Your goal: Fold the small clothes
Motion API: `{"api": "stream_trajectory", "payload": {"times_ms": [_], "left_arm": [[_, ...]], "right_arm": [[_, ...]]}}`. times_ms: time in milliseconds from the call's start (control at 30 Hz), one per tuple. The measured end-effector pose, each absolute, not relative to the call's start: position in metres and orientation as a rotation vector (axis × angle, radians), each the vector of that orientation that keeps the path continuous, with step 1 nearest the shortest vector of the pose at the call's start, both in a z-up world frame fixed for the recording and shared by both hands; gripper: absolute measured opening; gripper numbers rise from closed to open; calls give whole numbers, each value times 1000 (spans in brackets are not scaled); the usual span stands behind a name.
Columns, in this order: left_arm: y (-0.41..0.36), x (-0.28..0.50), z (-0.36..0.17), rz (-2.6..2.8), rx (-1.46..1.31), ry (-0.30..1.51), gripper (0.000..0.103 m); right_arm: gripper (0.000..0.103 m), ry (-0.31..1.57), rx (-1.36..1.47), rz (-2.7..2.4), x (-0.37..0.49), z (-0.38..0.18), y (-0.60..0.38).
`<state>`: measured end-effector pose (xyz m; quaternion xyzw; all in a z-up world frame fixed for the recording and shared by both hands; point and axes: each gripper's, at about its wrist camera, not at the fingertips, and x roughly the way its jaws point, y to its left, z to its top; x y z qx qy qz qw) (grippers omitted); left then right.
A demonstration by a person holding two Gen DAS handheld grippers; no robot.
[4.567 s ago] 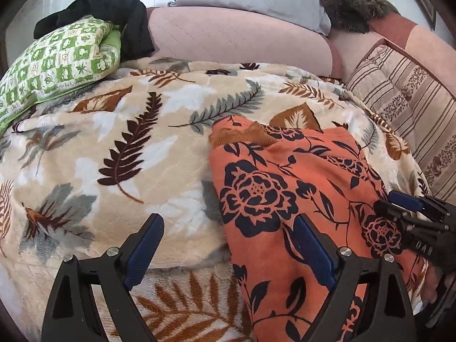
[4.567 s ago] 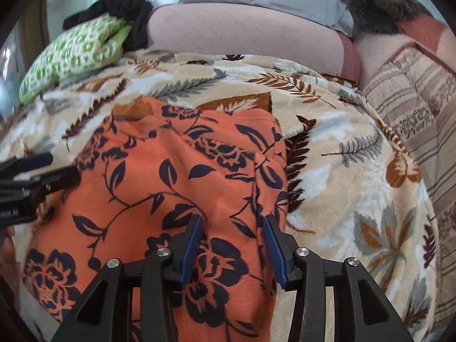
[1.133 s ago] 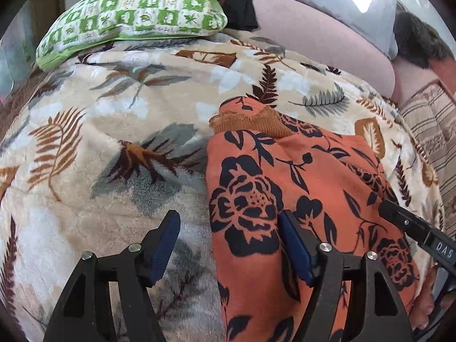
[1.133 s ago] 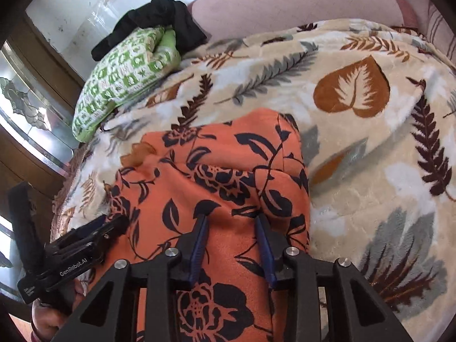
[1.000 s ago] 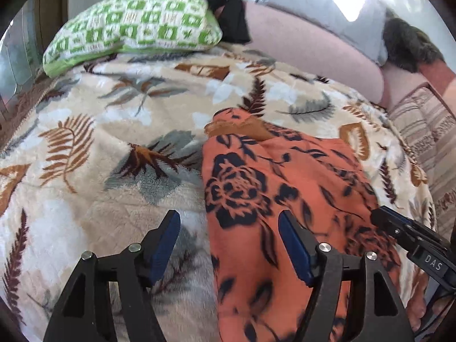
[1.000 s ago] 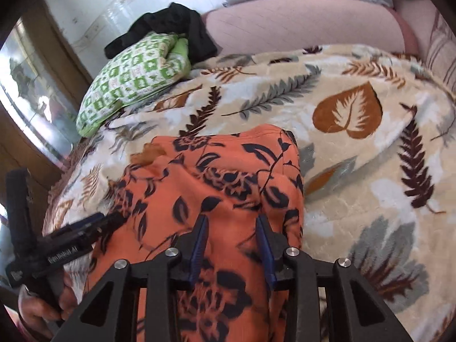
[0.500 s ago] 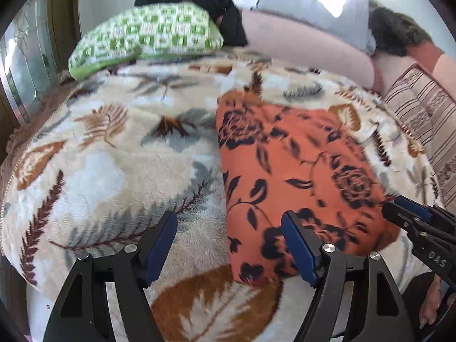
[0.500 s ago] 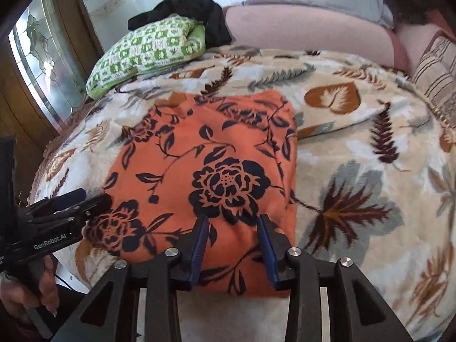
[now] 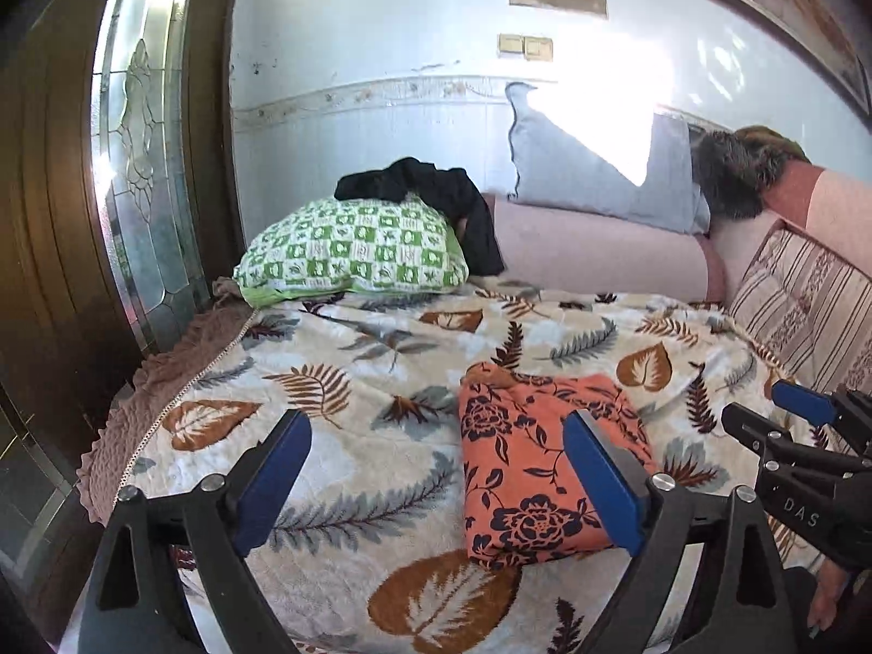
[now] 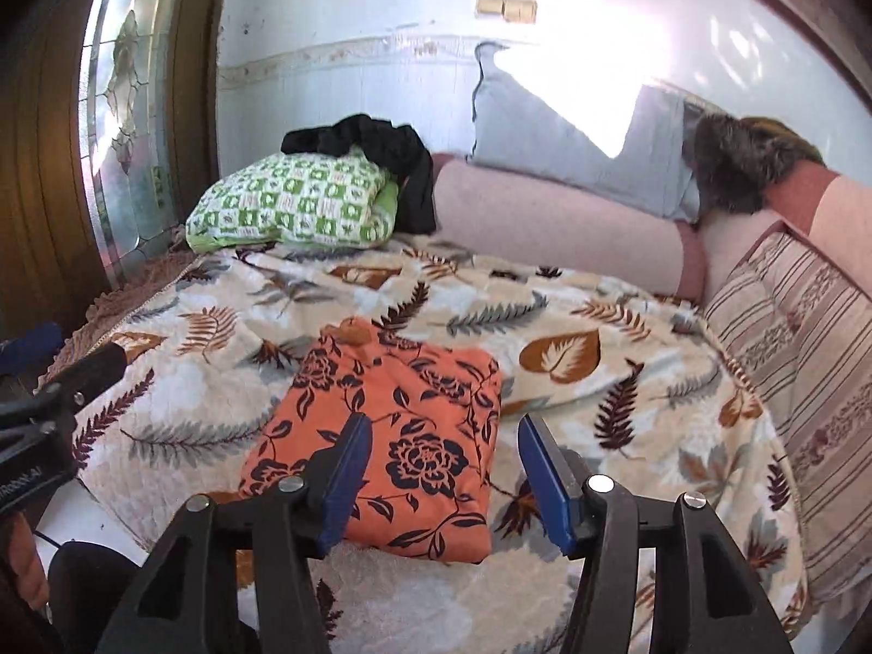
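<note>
Orange floral garment point(image 9: 537, 468) lies folded on the leaf-print blanket point(image 9: 349, 381); left gripper point(image 9: 436, 482) and right gripper point(image 10: 444, 477) jaws, just widened, stand spread, holding nothing.

Left gripper point(image 9: 436, 479) and right gripper point(image 10: 444, 474): jaws just opening, nothing between them.

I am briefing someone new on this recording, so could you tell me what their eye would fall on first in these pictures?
First, the folded orange floral garment, lying flat near the front edge of the leaf-patterned blanket. Next, the two open grippers in the foreground: the left gripper and the right gripper have just been opening, nothing between their blue pads. Behind, a green checked pillow under a black garment sits at the bed's far left.
</note>
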<state>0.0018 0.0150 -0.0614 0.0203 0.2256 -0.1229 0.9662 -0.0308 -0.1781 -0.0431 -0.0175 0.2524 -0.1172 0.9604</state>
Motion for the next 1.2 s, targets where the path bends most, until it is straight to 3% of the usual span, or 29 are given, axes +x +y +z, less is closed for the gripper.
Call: {"api": "stream_trajectory", "payload": {"times_ms": [433,1200], "left_arm": [[28,-18,-23,-96,49,397,96],[26,-3,-45,-105,47,492,96]], "right_arm": [[60,437,-24,-246,-70,0,-163],[60,463,-31,-253,-75,-9,-154]]}}
